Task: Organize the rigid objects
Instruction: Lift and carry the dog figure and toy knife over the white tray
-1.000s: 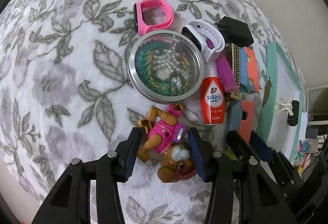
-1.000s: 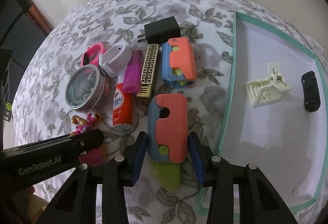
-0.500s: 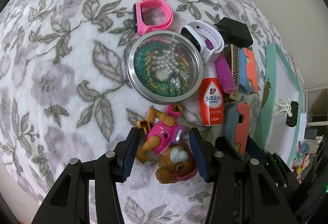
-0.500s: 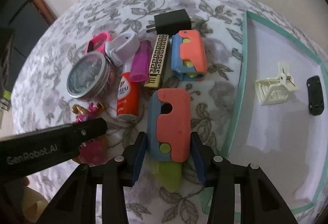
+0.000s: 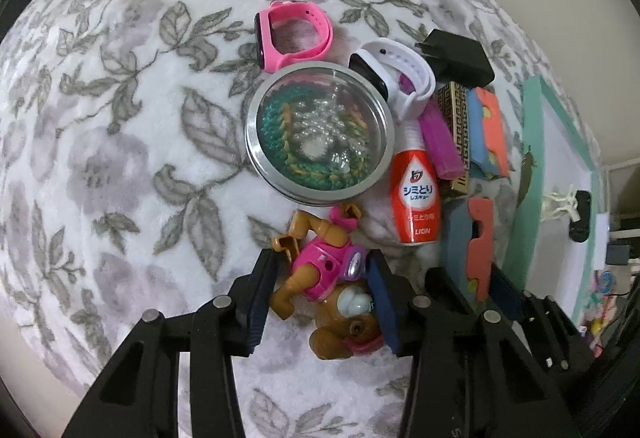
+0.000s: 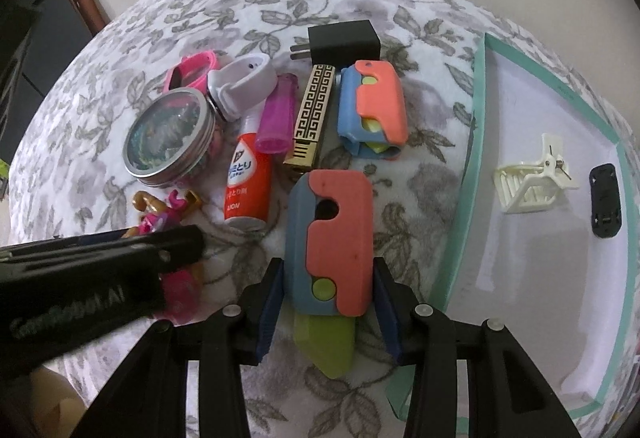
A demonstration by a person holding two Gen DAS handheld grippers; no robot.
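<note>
Left gripper (image 5: pixel 320 298) pointed steeply down, jaws just narrowed around toy dog figure (image 5: pixel 332 286) on floral blanket (image 5: pixel 120 157); right pad against figure, left-pad contact unclear. Right gripper (image 6: pixel 326 312) likewise steep, jaws narrow, both pads against sides of coral-and-blue case (image 6: pixel 332 250) with green blade protruding below. "GenRobot.AI" legible on left gripper body in right view. Red bottle (image 6: pixel 246 181) with Japanese text and "LION". Counted: two coral-and-blue cases, second (image 6: pixel 372 109) farther out; two watch bands, pink (image 5: pixel 294 33) and white (image 5: pixel 396 77); one round tin (image 5: pixel 320 133); one black charger (image 6: pixel 344 41). Teal-edged tray (image 6: pixel 480 117) holding white clip (image 6: pixel 528 183) and black piece (image 6: pixel 606 199).
</note>
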